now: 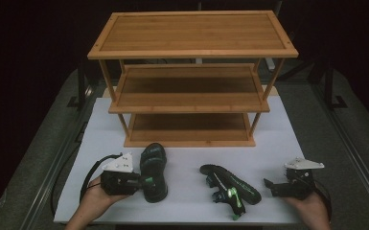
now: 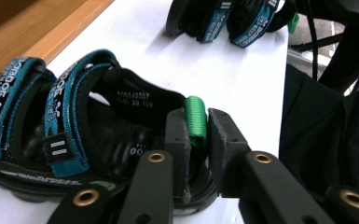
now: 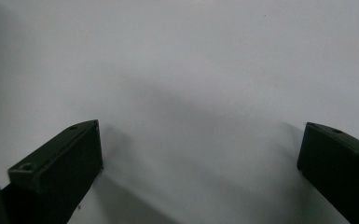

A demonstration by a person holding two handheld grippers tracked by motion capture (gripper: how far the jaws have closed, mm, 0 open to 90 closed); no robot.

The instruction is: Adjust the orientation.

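Note:
Two black sandals with teal straps lie on the white board (image 1: 187,160). The left sandal (image 1: 153,170) stands on its sole; in the left gripper view this sandal (image 2: 74,121) sits just ahead of my jaws. My left gripper (image 2: 196,135) has its pads against the green heel loop (image 2: 196,121), one on each side. In the high view, the left gripper (image 1: 144,182) meets the sandal's heel from the left. The right sandal (image 1: 230,187) lies tipped on its side, and is seen farther off as the other sandal (image 2: 224,18). My right gripper (image 1: 268,184) rests to its right, and in its own view this gripper (image 3: 200,149) stands wide open over bare white board.
A three-tier bamboo shelf rack (image 1: 191,33) stands at the back of the white board, its lowest shelf (image 1: 189,129) just behind the sandals. The board's near edge runs close to both hands. Dark floor and metal rails flank the board.

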